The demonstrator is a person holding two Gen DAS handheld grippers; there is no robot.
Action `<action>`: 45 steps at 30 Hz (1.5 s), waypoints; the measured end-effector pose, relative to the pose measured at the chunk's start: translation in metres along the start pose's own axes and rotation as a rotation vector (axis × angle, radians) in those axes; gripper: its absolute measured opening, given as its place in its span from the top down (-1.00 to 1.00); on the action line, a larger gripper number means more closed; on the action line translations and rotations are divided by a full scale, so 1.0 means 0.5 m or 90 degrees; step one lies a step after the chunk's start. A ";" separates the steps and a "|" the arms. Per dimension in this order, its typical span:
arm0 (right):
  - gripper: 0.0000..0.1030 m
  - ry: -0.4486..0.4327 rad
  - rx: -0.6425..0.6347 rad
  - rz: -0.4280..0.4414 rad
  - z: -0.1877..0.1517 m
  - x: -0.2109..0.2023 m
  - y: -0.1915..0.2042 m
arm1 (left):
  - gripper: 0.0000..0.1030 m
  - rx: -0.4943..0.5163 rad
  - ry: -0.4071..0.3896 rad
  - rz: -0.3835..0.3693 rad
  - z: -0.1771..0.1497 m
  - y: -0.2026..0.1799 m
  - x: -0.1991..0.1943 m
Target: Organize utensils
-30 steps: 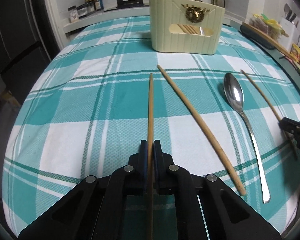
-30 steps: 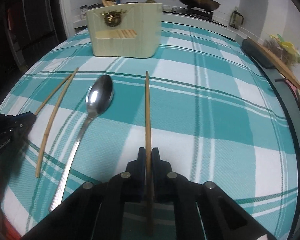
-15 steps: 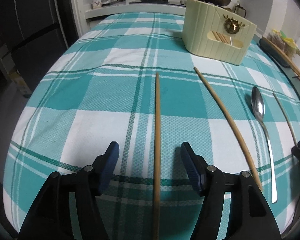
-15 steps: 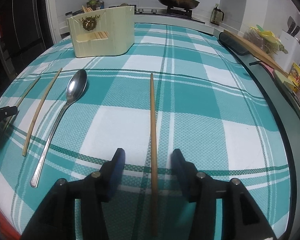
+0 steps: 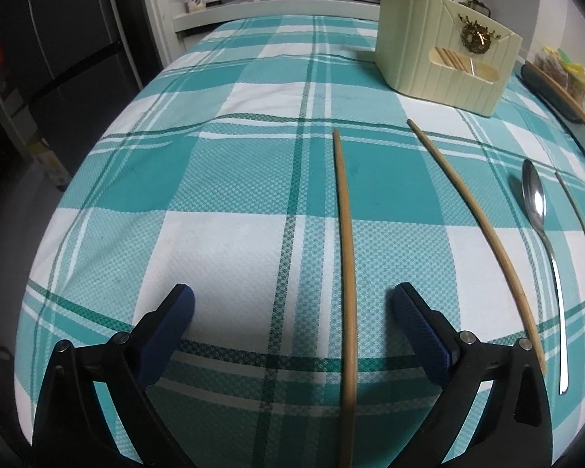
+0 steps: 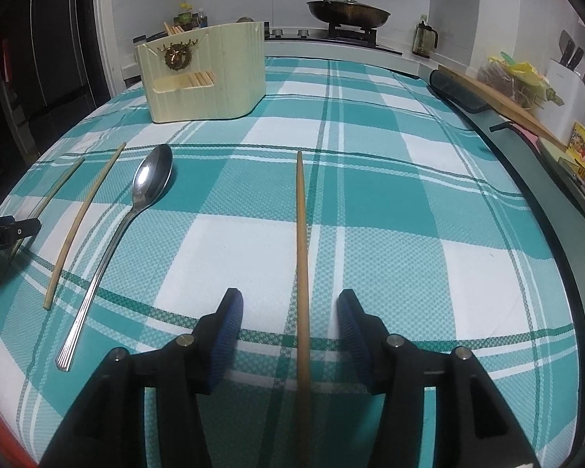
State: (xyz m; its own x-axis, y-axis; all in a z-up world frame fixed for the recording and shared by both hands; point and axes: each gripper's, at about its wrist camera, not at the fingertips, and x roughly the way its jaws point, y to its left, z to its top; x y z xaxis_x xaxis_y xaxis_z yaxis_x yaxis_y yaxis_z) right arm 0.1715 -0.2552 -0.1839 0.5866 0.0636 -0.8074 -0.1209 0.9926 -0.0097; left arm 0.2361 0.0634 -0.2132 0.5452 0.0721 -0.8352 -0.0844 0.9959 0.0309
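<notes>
Chopsticks lie flat on the checked cloth, one [image 5: 347,273] between the spread jaws of the left gripper [image 5: 292,304], one [image 6: 302,273] between those of the right gripper [image 6: 290,308], neither gripped; an off-centre closing could roll them; "nRobot.AI" is legible left of the right jaws.

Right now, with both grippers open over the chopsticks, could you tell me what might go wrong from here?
1. The bamboo chopstick sits off-centre, nearer the right finger of the open left gripper, so closing might skew or roll it.
2. The thin bamboo chopstick between the open right gripper fingers lies flat on the teal plaid tablecloth; the fingers could snag the cloth.
</notes>
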 end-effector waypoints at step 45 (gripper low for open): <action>0.90 -0.085 -0.022 0.162 0.289 -0.160 -0.031 | 0.93 0.010 -0.123 -0.202 0.191 0.068 -0.204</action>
State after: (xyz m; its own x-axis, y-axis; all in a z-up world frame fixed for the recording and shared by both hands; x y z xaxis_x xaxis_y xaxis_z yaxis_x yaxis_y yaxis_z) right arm 0.2420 -0.2609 -0.0339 0.6341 0.3250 -0.7017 -0.3034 0.9392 0.1608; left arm 0.2574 0.0948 -0.0746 0.6897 -0.2331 -0.6855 0.1263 0.9710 -0.2031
